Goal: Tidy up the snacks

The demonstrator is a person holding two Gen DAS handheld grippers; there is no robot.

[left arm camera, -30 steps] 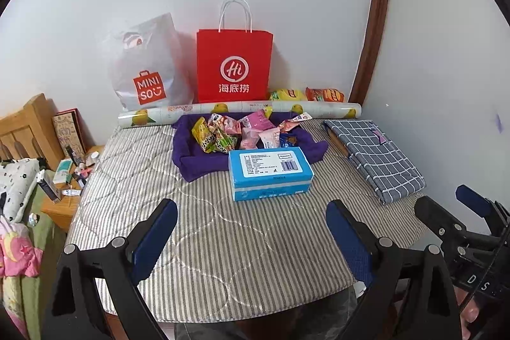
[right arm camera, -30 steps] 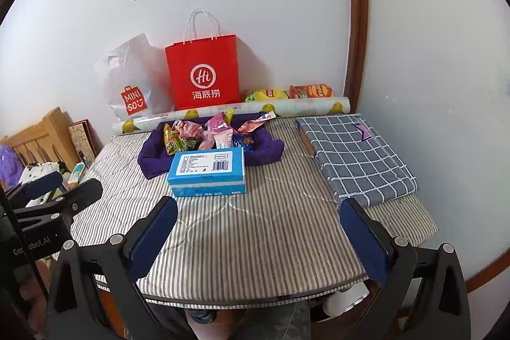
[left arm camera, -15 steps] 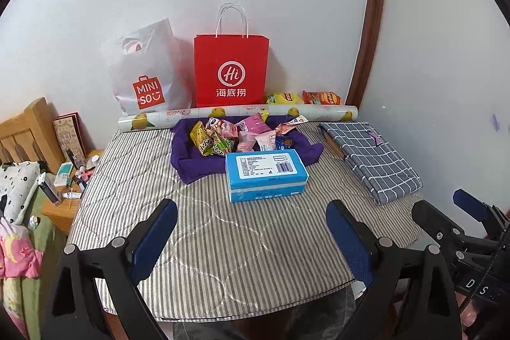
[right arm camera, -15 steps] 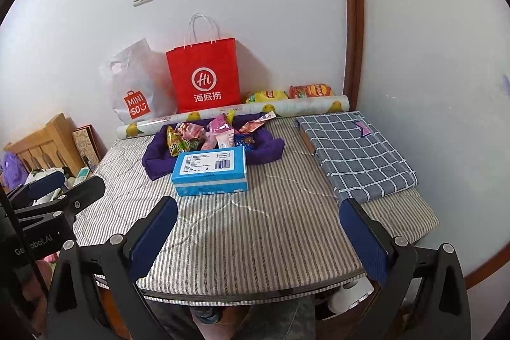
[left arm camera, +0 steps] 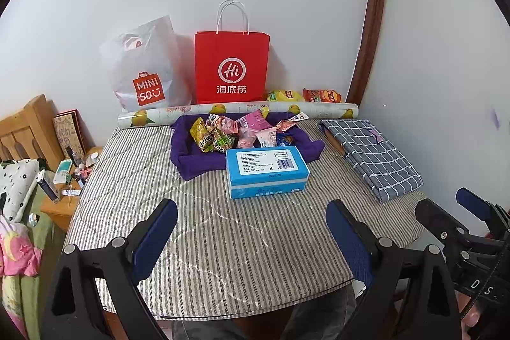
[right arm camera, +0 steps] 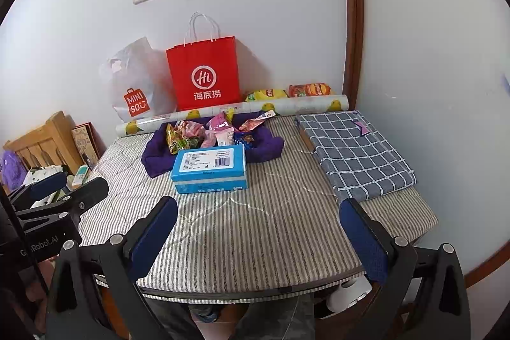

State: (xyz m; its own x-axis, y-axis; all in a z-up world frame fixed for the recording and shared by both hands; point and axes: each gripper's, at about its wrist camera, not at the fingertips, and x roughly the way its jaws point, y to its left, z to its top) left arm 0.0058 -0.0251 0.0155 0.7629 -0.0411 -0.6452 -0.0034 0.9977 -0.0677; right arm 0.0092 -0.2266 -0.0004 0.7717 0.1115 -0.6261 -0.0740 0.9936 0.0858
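Observation:
Several small snack packets [left arm camera: 236, 133] lie in a heap on a purple cloth [left arm camera: 191, 158] at the back middle of the striped table; the heap also shows in the right wrist view [right arm camera: 204, 133]. A blue box [left arm camera: 266, 172] [right arm camera: 210, 169] sits just in front of the cloth. Two chip bags, yellow [left arm camera: 283, 95] and orange [left arm camera: 322, 95], lie against the wall. My left gripper [left arm camera: 251, 231] is open and empty over the table's near edge. My right gripper [right arm camera: 264, 231] is open and empty, to the right of the left one.
A red paper bag [left arm camera: 232, 67] and a white Miniso bag [left arm camera: 143, 69] stand against the wall behind a paper roll [left arm camera: 236, 110]. A folded checked cloth [left arm camera: 369, 148] lies at the right. A cluttered wooden nightstand [left arm camera: 60, 203] is at the left.
Both grippers have drawn back and up from the table, so the box and snacks look smaller and farther. Both stay open. Nothing on the table moved.

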